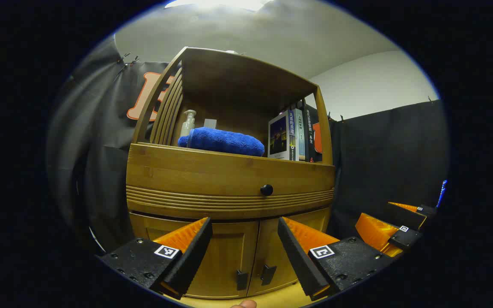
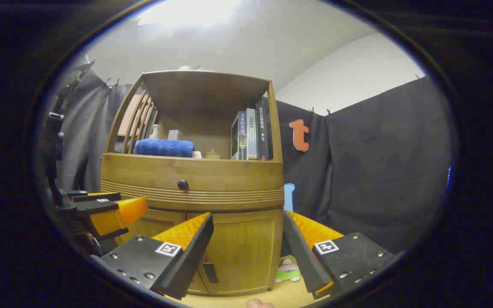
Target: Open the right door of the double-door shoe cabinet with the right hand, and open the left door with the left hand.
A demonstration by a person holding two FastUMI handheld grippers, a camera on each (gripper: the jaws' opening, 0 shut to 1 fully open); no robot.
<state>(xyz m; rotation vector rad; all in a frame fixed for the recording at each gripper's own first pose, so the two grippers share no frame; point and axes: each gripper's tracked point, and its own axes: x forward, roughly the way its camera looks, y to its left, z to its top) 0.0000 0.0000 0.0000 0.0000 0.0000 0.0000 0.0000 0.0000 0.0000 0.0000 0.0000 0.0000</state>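
We are facing the wooden double-door shoe cabinet (image 1: pixel 229 171), both its panelled doors sitting shut ahead of our fingers, small dark handles (image 1: pixel 242 279) meeting at the centre seam.

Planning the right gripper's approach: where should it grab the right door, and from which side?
Grip the small dark handle on the right door, beside the centre seam. It stands proud of the shut panel, so come straight from the front with the open right gripper, fingers either side, then pull outward.
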